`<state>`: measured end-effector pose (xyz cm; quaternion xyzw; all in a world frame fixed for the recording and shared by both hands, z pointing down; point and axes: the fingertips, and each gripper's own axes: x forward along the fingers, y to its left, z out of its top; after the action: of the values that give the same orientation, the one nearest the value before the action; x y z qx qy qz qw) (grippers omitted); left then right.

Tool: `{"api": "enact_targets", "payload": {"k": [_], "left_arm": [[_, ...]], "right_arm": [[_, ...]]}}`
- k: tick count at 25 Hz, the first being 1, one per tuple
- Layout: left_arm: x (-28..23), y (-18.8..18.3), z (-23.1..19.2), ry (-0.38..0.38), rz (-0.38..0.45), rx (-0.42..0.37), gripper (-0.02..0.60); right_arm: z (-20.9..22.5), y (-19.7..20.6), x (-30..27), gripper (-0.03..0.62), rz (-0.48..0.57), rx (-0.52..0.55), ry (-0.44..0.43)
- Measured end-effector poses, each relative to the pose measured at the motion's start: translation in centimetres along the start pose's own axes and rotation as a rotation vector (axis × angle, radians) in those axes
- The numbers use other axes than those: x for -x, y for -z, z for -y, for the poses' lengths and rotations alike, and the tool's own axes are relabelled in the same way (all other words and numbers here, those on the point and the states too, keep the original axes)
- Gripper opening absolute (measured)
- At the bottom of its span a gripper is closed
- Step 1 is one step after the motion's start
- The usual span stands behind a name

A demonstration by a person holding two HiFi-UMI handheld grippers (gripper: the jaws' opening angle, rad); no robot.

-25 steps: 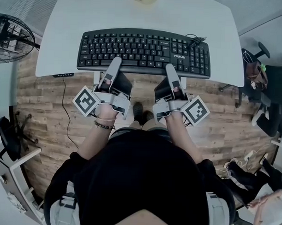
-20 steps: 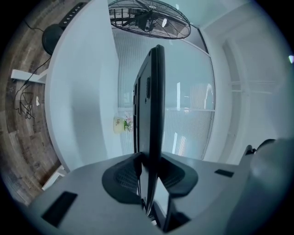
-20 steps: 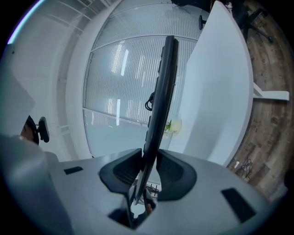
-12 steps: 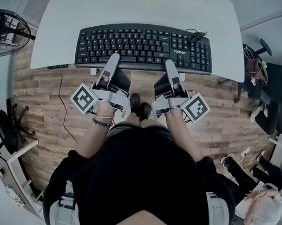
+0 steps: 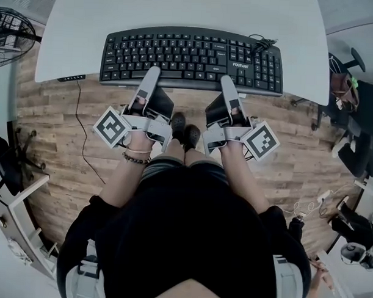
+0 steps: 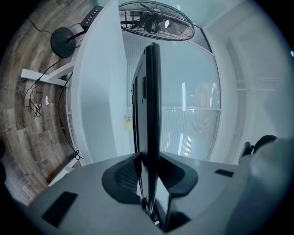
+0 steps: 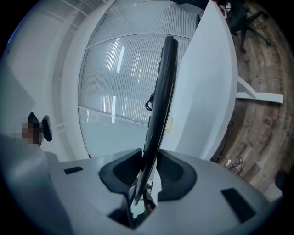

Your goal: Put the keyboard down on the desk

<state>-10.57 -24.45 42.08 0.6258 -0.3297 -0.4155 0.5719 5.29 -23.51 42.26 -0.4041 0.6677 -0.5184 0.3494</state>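
Both left gripper (image 5: 153,74) and right gripper (image 5: 227,82) pinch keyboard's (image 5: 190,57) 6 o'clock edge | I hold it above desk (image 5: 179,10), not down yet.

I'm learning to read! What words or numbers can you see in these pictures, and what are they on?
No text reads clearly.
On the keyboard: a white brand word near its right end, too small to read surely.
On its keys: white letters, too small.
On the marker cubes: black-and-white patterns, no words.
On a yellowish sticker in the left gripper view: blurred.
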Motion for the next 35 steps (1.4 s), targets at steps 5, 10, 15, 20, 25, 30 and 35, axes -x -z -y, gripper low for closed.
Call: {"api": "enact_targets", "payload": {"k": [5,10,15,20,25,30,35], "left_arm": [[-0.3,0.4,-1.8,-0.025,-0.003,0.008,0.101],[-0.5,0.7,-3.3,-0.036,-0.013,0.007,0.101],[-0.1,0.5,-4.5,-0.055,-0.018,-0.002,0.101],[0.0,0.6,-5.5,-0.074,-0.023,-0.011,0.101],[0.1,0.8,-6.4,-0.083,-0.021,0.009,0.101],[0.0,0.8,-7.2,-0.102,-0.039,0.0,0.103],[0.0,0.8,-7.9,-0.118,-0.049,-0.007,0.103]], "right_arm": [[1.7,-0.3,0.1,0.107,0.012,0.014,0.021],[3.1,-0.6,0.1,0.107,0.013,0.033,0.024],[4.4,0.0,0.3,0.109,0.008,0.042,0.034],[5.3,0.1,0.2,0.111,-0.007,0.052,0.043],[6.1,0.1,0.2,0.11,-0.011,0.038,0.064],[6.9,0.2,0.2,0.11,-0.018,0.049,0.079],[7.8,0.4,0.3,0.114,-0.024,0.044,0.093]]}}
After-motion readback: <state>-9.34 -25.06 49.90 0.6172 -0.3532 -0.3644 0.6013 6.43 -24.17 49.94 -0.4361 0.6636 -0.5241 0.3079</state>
